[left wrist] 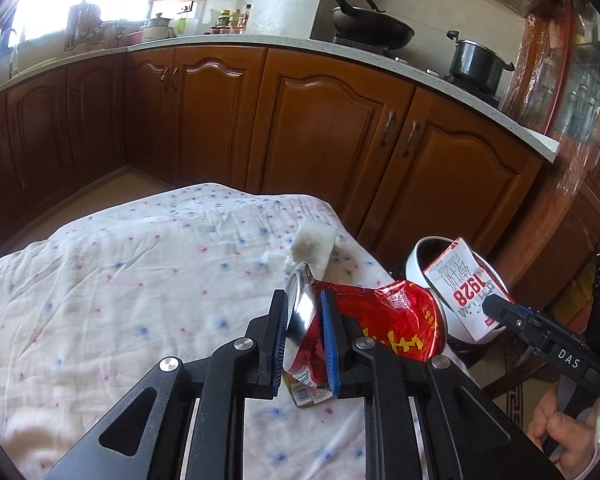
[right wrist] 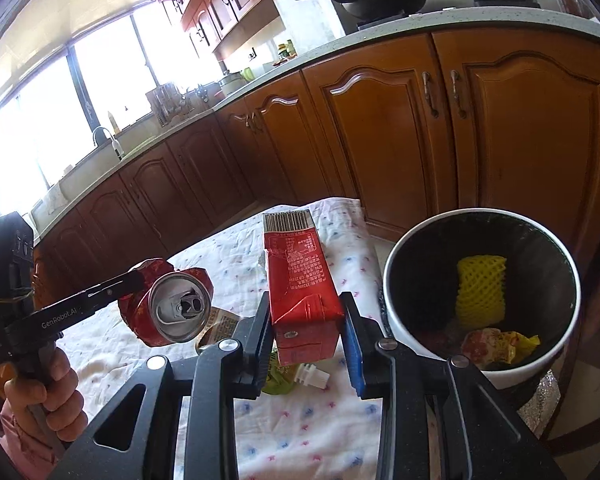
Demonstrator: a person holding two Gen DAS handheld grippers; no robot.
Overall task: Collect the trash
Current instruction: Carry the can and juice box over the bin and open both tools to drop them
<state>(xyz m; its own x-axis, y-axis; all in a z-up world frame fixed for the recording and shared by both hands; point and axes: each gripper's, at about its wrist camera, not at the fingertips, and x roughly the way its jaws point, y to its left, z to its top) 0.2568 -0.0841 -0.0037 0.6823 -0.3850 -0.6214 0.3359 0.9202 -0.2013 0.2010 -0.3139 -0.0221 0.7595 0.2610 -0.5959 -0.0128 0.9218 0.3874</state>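
My left gripper (left wrist: 305, 334) clamps a crushed red drink can (left wrist: 376, 320), its blue-padded jaws pressed against the can's silver top end, holding it in the air above the floral tablecloth (left wrist: 120, 280). My right gripper (right wrist: 306, 330) grips a red-and-white carton (right wrist: 300, 280) by its lower end, jaws closed narrow on its sides, the barcode end pointing away from me. Seen from the left wrist, the carton's white face reads "1928" and hangs at the mouth of the white trash bin (right wrist: 404, 312), which stands just off the table's right edge. Inside the bin, lined in black, lie a yellow foam fruit net (right wrist: 480, 292) and crumpled wrappers (right wrist: 496, 344). On the cloth, a stained white sponge-like block (left wrist: 312, 246) rests near the far edge, beyond the can. A small green pouch with a white spout (right wrist: 296, 376) lies on the cloth beneath the carton, and a brownish wrapper (right wrist: 220, 326) sits just below the can. Behind the table run wooden kitchen cabinets (left wrist: 320, 120) and a counter with a black wok (left wrist: 372, 28) and a dark pot (left wrist: 478, 64).
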